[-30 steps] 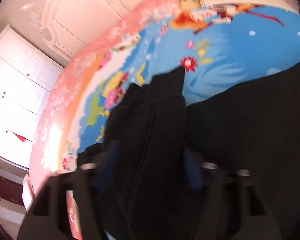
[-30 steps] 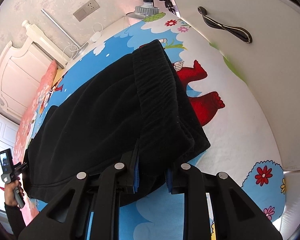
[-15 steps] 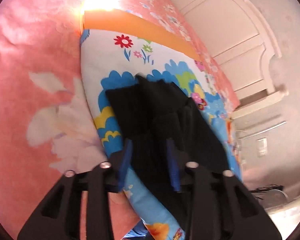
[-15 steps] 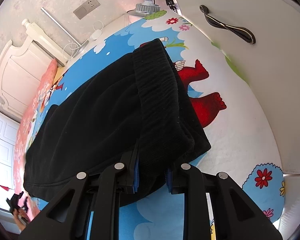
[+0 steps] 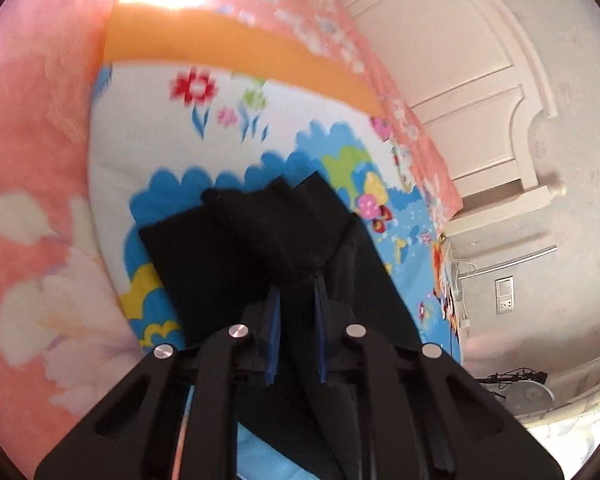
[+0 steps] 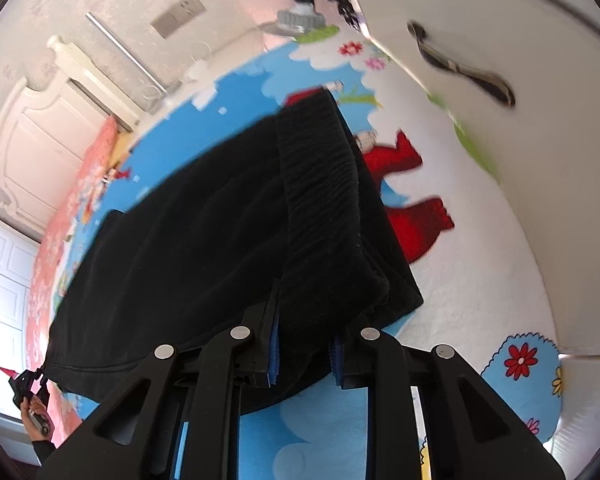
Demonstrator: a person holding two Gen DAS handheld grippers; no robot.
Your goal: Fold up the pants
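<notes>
the black fleece pants (image 6: 220, 216) are being kept spread on the cartoon-printed blue and white bedspread (image 6: 480, 260), and their ribbed waistband (image 6: 324, 208) is being pinched between the narrow jaws of the right gripper (image 6: 306, 344). at the other end, a bunched leg cuff (image 5: 276, 232) is being clamped by the left gripper (image 5: 296, 320), whose jaws have just been closing on it.

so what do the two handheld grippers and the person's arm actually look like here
Both the left gripper and the right gripper are matte black, with angular arms with cut-out slots, round silver bolts and blue pads on the fingers. At the right view's lower left, a hand shows with a dark sleeve.
</notes>
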